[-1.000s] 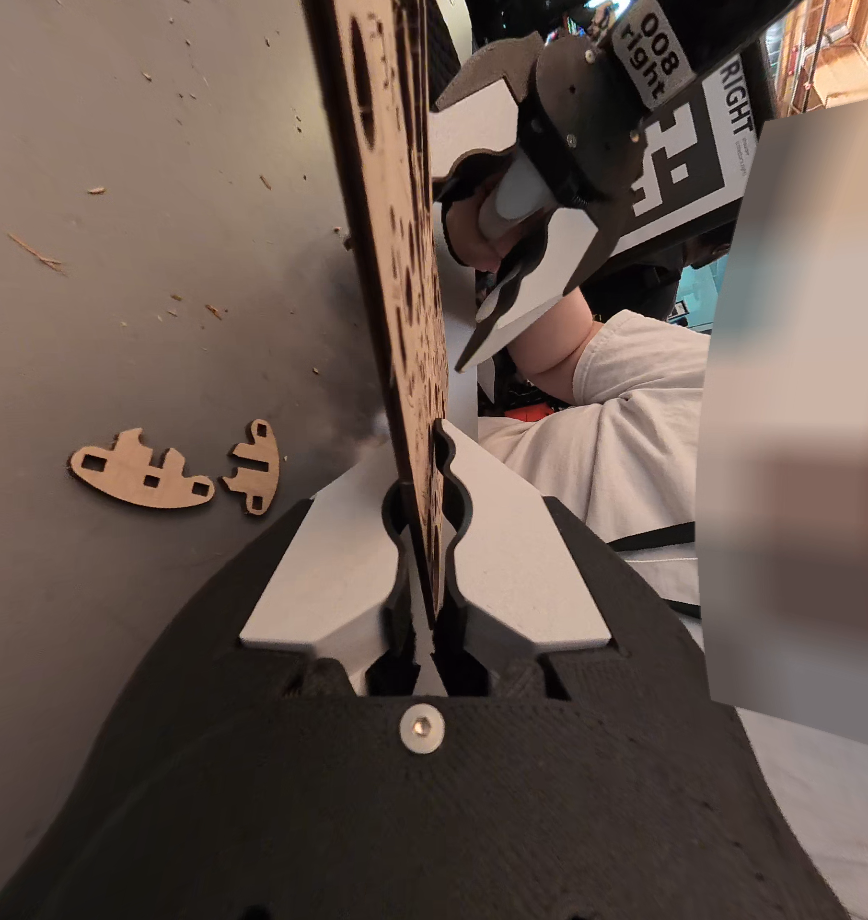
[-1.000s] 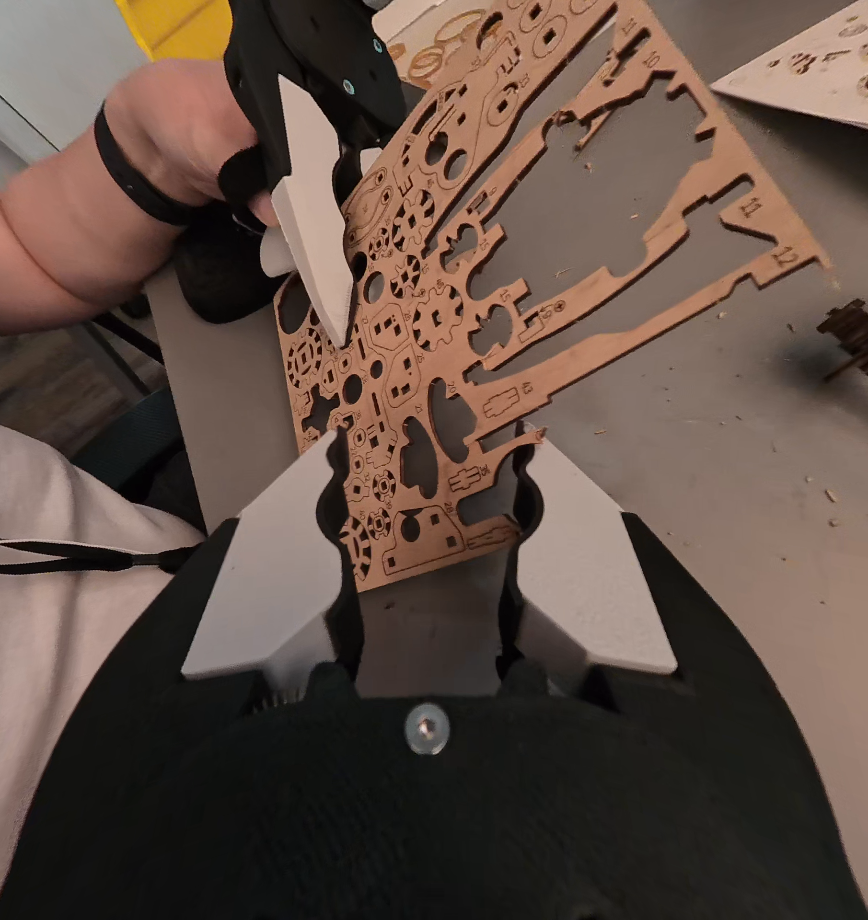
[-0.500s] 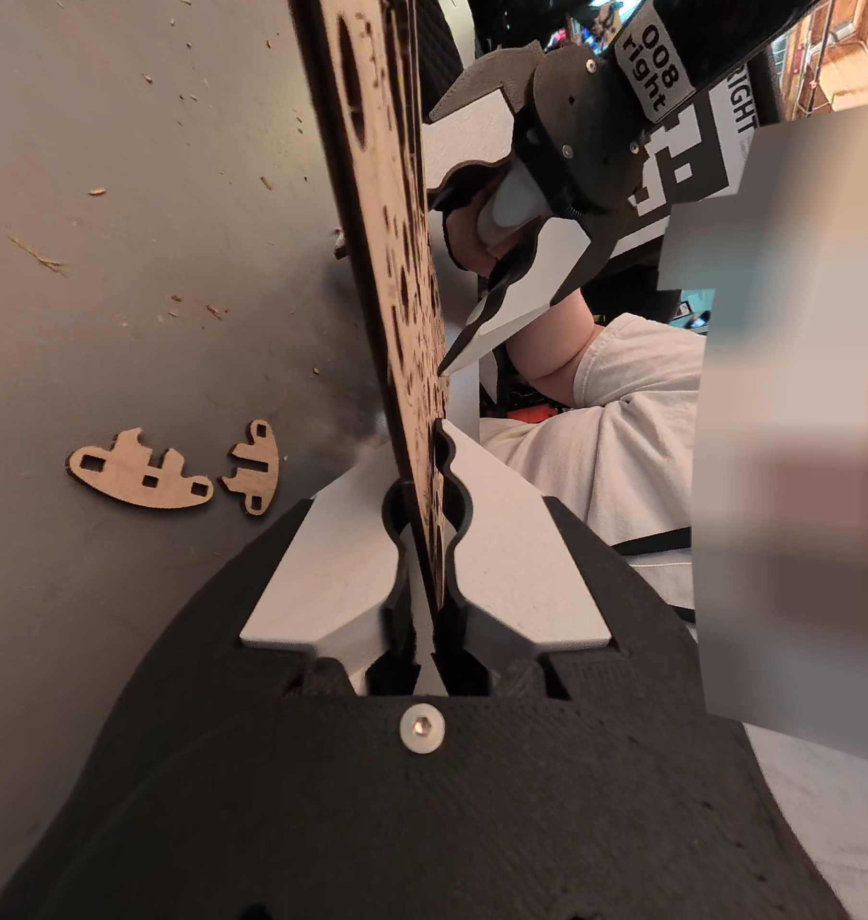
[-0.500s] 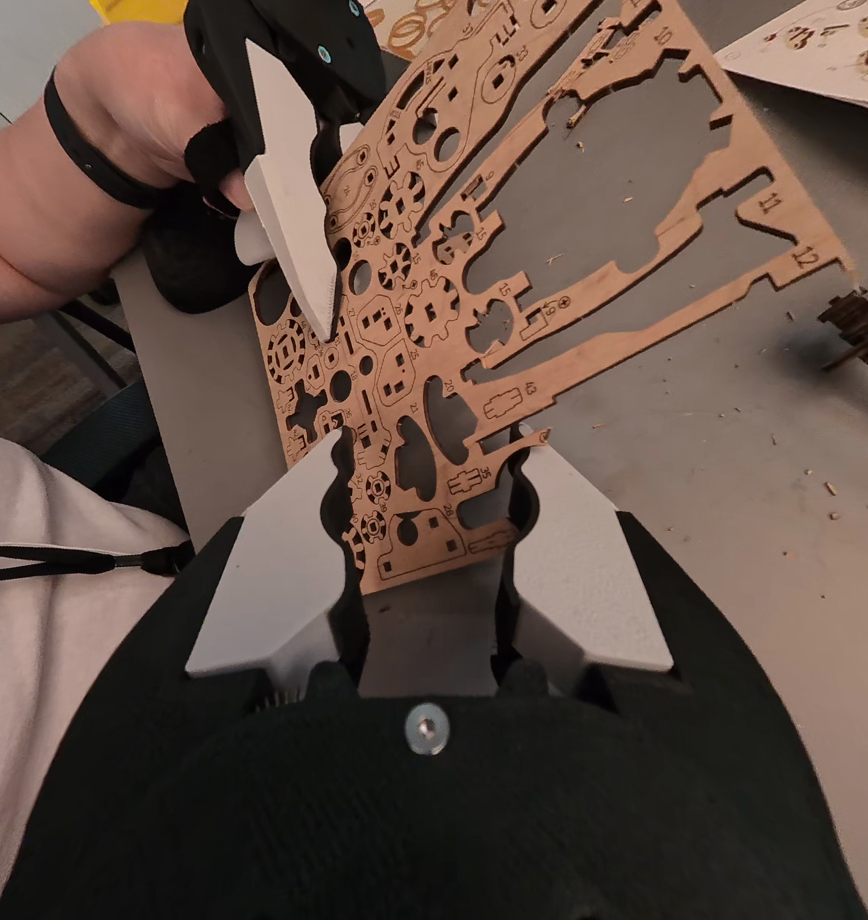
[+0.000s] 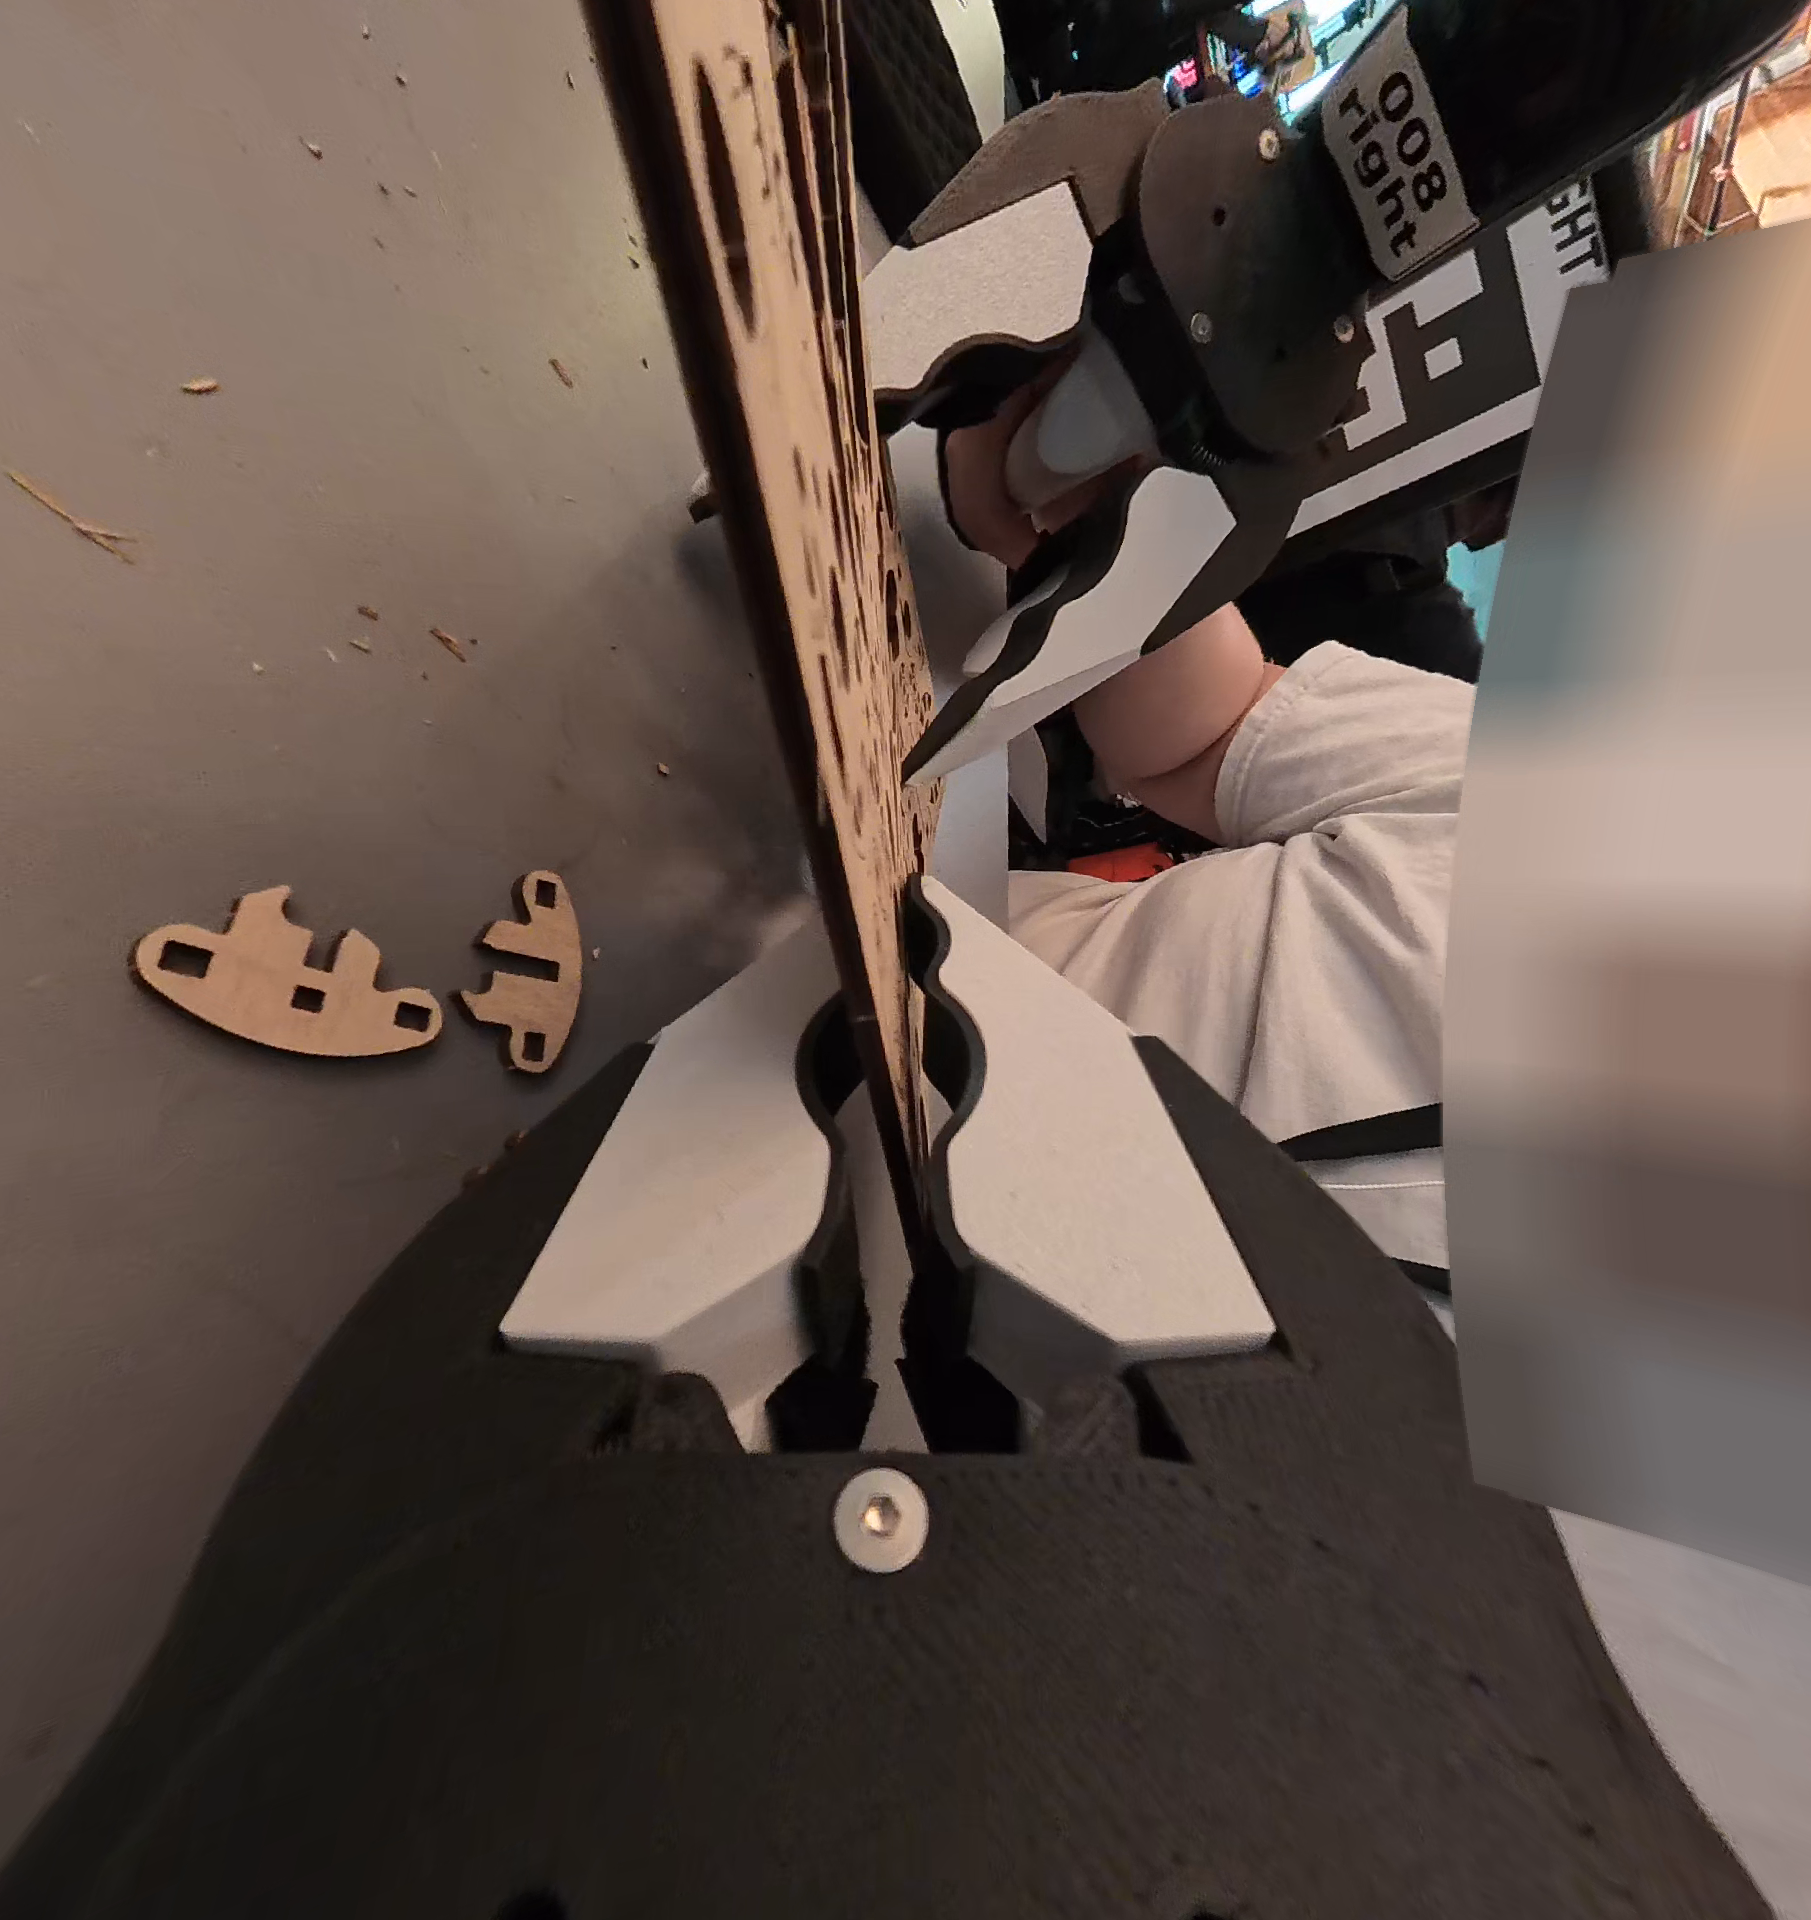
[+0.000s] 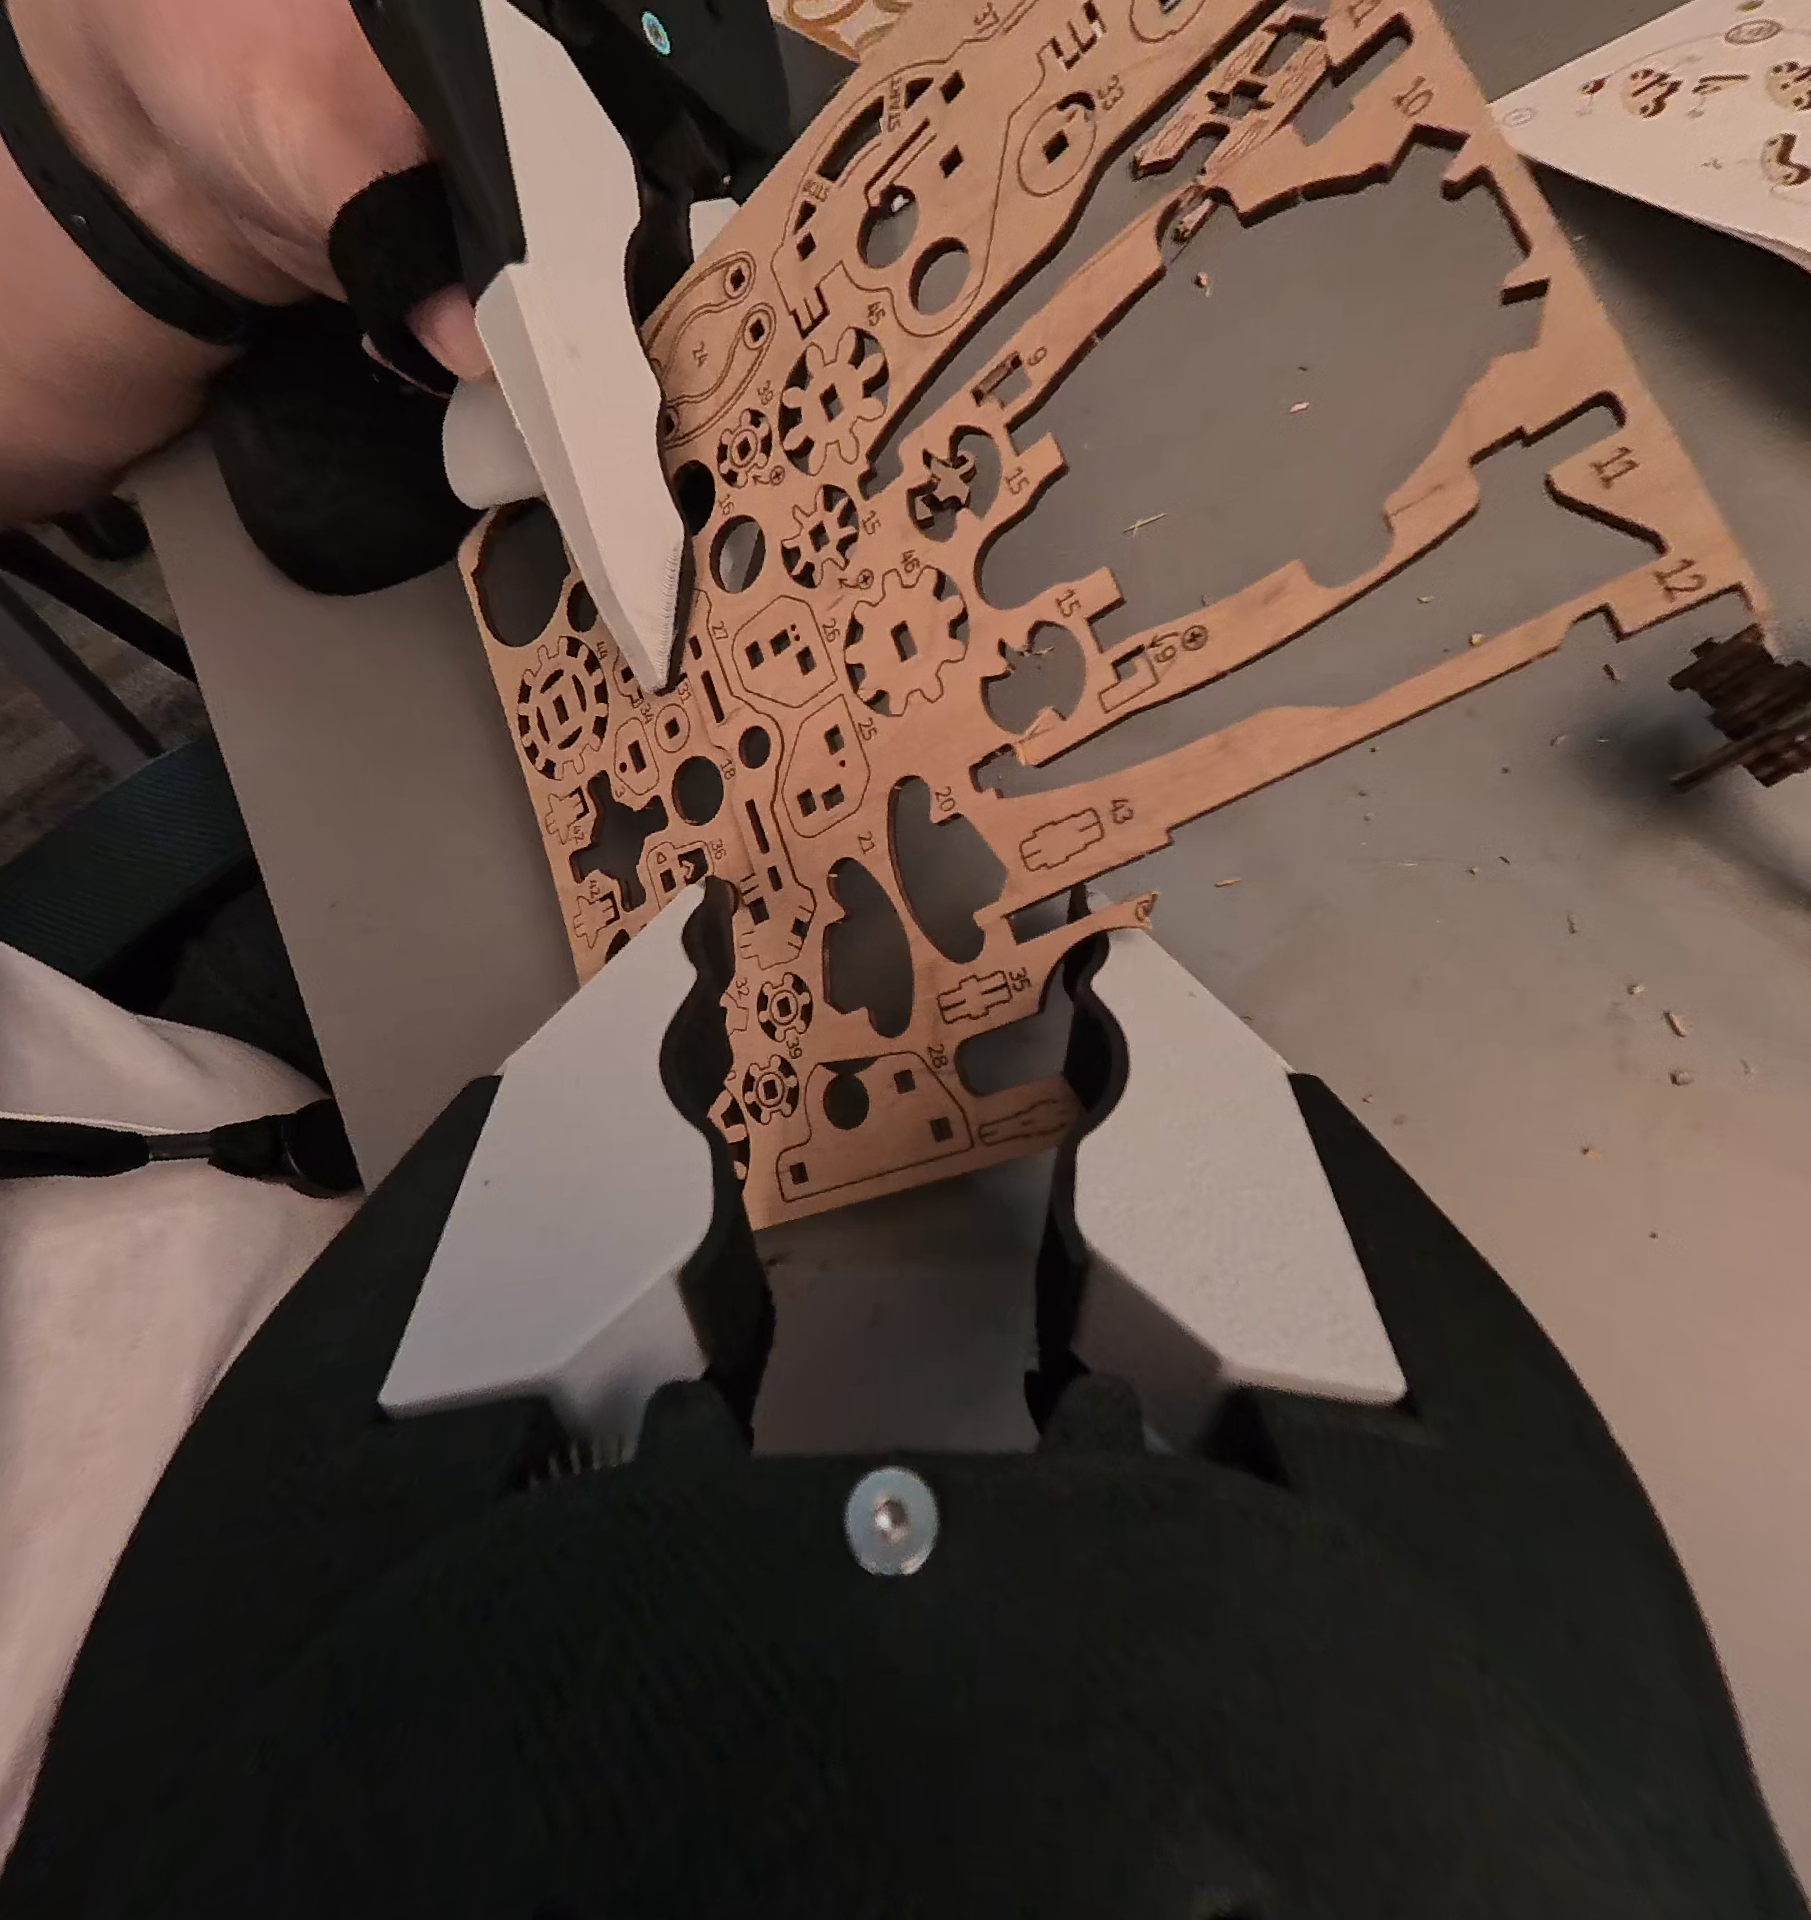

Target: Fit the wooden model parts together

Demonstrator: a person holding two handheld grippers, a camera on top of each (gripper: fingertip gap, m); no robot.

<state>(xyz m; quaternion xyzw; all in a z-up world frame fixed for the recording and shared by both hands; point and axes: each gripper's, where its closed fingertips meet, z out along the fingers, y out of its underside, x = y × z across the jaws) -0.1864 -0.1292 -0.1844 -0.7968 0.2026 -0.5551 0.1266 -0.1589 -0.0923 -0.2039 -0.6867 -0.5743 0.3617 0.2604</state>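
Wooden parts sheet [image 6: 1171, 582] held on edge above counter [image 6: 1452, 1039], clamped in left tongs [image 5: 906, 997] at sheet's 9 o'clock side. Many cut-outs already empty; gears and small parts remain in sheet. Right tongs [image 6: 896, 935] spread open, empty, just before sheet's 6 o'clock edge. Two loose wooden pieces [image 5: 288, 977] on counter, unjoined; dark assembled model [image 6: 1774, 707] at 3 o'clock. Judgement: early-to-mid stage, extraction ongoing, most fitting left.

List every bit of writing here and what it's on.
Not quoting any writing; where it stands:
Wooden sheet: small engraved marks beside the parts.
Sticker on right gripper: short label.
Marker panel beside it: printed lettering, cut off.
Paper: print too small to read.
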